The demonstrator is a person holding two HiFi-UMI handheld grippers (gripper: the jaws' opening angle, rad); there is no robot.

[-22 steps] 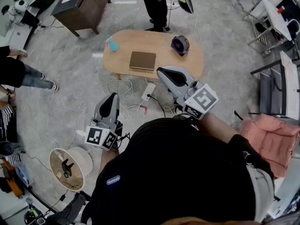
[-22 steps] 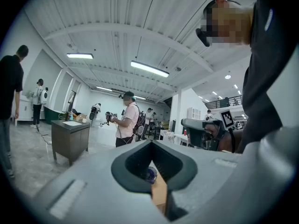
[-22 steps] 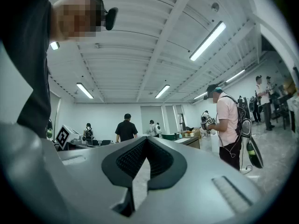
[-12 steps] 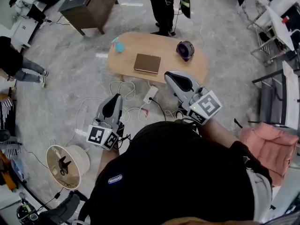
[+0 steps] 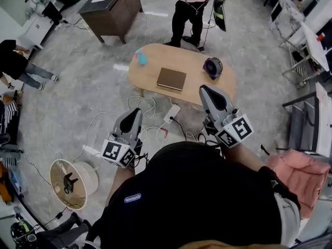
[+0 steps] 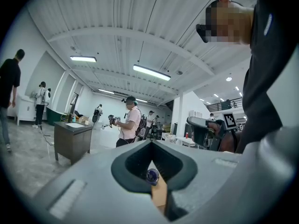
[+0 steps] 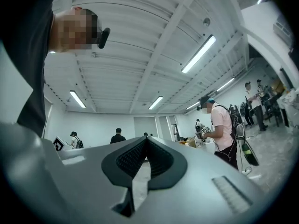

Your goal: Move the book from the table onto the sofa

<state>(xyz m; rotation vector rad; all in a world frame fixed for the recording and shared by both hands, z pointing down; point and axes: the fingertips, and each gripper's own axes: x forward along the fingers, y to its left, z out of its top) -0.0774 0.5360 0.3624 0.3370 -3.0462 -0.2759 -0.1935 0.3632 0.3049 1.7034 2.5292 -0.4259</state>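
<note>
The brown book (image 5: 171, 79) lies flat in the middle of the oval wooden table (image 5: 155, 66), seen in the head view. My left gripper (image 5: 136, 111) hangs over the floor short of the table, shut and holding nothing. My right gripper (image 5: 204, 88) is also shut and bare, and its tip overlaps the table's near right edge in the picture, right of the book. In the left gripper view the jaws (image 6: 150, 143) meet, and a strip of the wooden table (image 6: 160, 196) shows beneath them. In the right gripper view the gripper (image 7: 146, 140) is shut on nothing. The book shows in neither gripper view.
A purple round object (image 5: 213, 67) and a teal and pink item (image 5: 141, 58) sit on the table. A white power strip (image 5: 171, 113) and cables lie on the floor before it. A person (image 5: 192, 12) stands behind the table. A fan (image 5: 72, 176), a dark cabinet (image 5: 111, 7) and a pink cushion (image 5: 301, 165) are around.
The head view has shifted: the table and book now sit lower and further right. Both grippers stay shut; the right one now reaches the table's near edge in the picture.
</note>
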